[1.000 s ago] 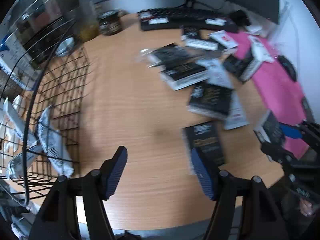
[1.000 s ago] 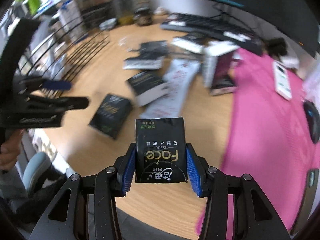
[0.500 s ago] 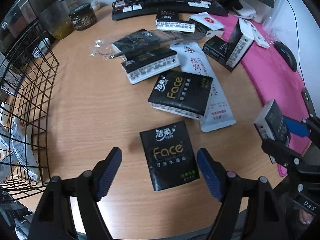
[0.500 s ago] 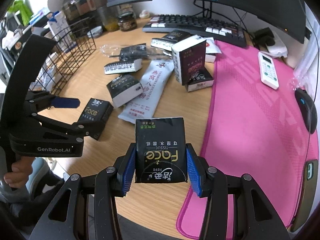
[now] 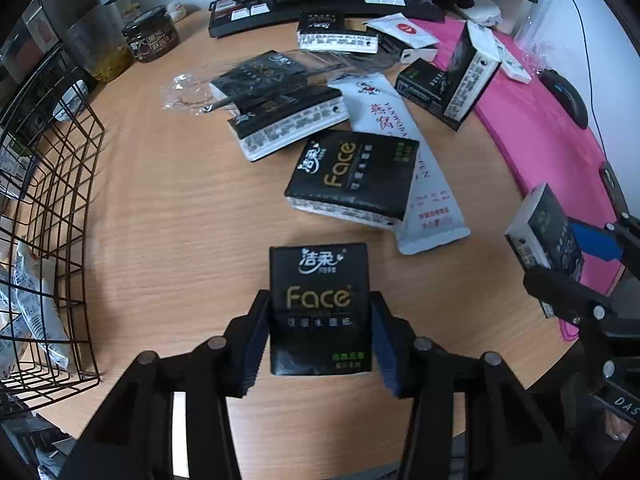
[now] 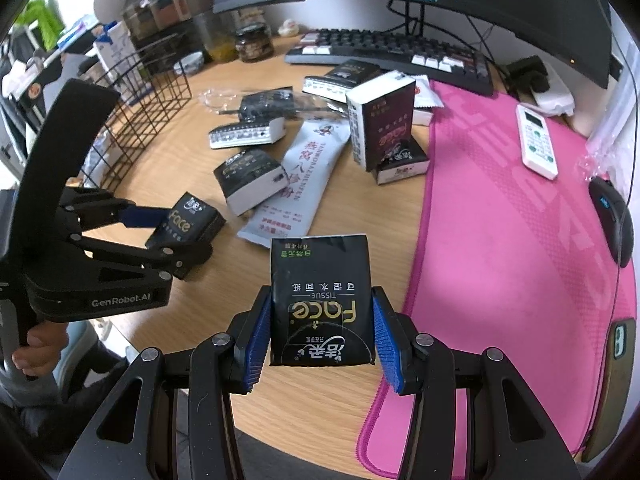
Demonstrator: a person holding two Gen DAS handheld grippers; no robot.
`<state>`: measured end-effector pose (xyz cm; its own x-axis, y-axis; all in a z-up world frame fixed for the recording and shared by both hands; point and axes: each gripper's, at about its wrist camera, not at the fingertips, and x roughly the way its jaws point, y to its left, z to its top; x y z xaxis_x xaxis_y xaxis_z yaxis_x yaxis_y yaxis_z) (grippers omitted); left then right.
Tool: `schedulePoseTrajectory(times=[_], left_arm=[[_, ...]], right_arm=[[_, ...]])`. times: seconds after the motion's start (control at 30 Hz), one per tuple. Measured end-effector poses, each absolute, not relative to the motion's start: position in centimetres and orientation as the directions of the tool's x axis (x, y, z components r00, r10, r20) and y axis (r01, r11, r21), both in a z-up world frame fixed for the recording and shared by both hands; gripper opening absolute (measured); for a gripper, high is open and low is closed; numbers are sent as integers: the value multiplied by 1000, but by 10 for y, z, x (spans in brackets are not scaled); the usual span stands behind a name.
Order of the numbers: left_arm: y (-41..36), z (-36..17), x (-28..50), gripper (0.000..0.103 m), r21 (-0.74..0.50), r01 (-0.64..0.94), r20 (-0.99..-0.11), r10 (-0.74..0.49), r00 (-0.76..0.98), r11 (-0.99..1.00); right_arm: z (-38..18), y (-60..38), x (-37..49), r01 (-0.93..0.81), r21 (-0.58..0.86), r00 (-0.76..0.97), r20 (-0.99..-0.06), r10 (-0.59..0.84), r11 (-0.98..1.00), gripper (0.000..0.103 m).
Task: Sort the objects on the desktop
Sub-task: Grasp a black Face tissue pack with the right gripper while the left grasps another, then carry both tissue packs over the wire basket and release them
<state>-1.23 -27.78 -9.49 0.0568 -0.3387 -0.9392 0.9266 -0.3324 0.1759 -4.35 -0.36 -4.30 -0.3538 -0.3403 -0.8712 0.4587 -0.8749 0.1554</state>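
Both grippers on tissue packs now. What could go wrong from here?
1. The left gripper has just been closing on a Face tissue pack lying on the desk; the soft pack could slip or buckle on lift.
2. The right gripper holds its tissue pack only by the lower part, so it may swing or slide.
3. The wire basket has a tall rim the pack could snag.

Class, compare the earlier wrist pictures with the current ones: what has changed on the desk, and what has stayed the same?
The left tool came down over the nearest black Face tissue pack and its jaws have just been closing; the pads now press its sides. The right tool still grips its own tissue pack, unmoved. The other packs and the wire basket lie as before.
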Motion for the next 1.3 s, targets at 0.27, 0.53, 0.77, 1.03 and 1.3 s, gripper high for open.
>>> schedulePoseTrajectory(times=[0.27,0.53,0.77,1.03,1.3], left_arm=[[-262,-56,-10,52,171,920,-917,-398,19,-352],[-243,24,30,52,177,946,-835,-550,-2,-272],[-250,79,139,52,196,980,-751,-649,122,-43],[-276,68,237,52,191,976,-791,-572,216,105],[-283,60,261,52,159,979,-816,-542,203,127]], right_arm=[[-29,-6,-42,460,154,-373,-860,-348,-875,47],[31,-63,-42,570,132,-420,-801,-426,-811,47],[82,-182,-48,718,153,-370,-742,-559,-679,47],[68,-309,-59,797,163,-247,-790,-561,-582,47],[47,-345,-65,802,130,-239,-825,-513,-583,47]])
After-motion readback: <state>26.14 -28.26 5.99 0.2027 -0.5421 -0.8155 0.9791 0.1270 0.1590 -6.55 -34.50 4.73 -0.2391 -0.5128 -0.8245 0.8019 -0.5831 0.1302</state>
